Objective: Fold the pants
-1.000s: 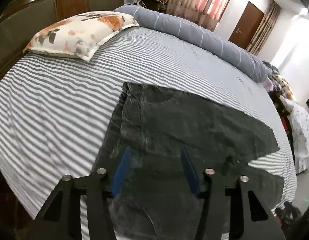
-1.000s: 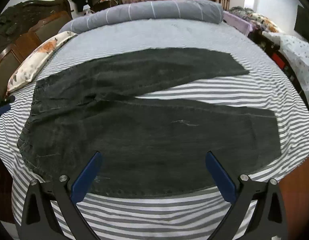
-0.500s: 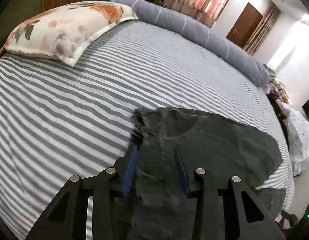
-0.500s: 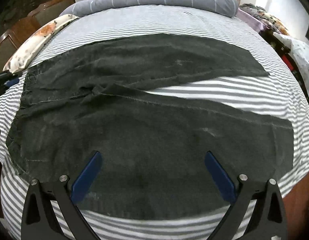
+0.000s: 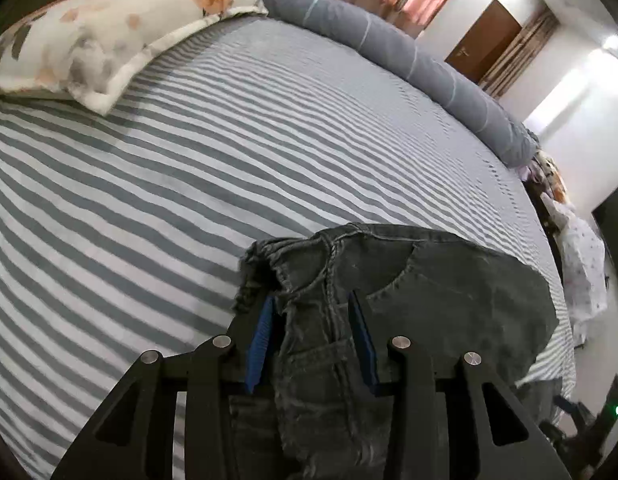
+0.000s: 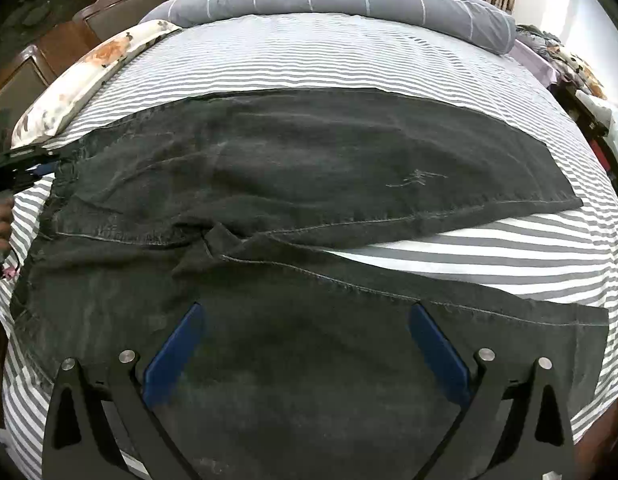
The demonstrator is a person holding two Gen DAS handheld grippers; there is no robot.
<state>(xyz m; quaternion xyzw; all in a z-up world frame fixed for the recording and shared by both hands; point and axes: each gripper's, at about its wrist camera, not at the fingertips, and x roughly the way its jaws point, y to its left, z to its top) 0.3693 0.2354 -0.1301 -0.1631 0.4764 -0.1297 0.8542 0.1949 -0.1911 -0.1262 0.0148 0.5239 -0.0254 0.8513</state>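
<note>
The waistband corner of the pants has now been bunched and gripped between the left gripper's narrowed jaws; the right gripper, jaws wide open, has been lowered over 1 leg, so folding can begin.

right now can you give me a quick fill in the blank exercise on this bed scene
1. The pants lie spread on a ____ sheet.
2. The left hand-held gripper has the ____ end of the pants between its fingers.
3. The right hand-held gripper has its jaws wide ____.
4. The pillow has a ____ print.

Missing words: striped; waistband; open; floral
</note>
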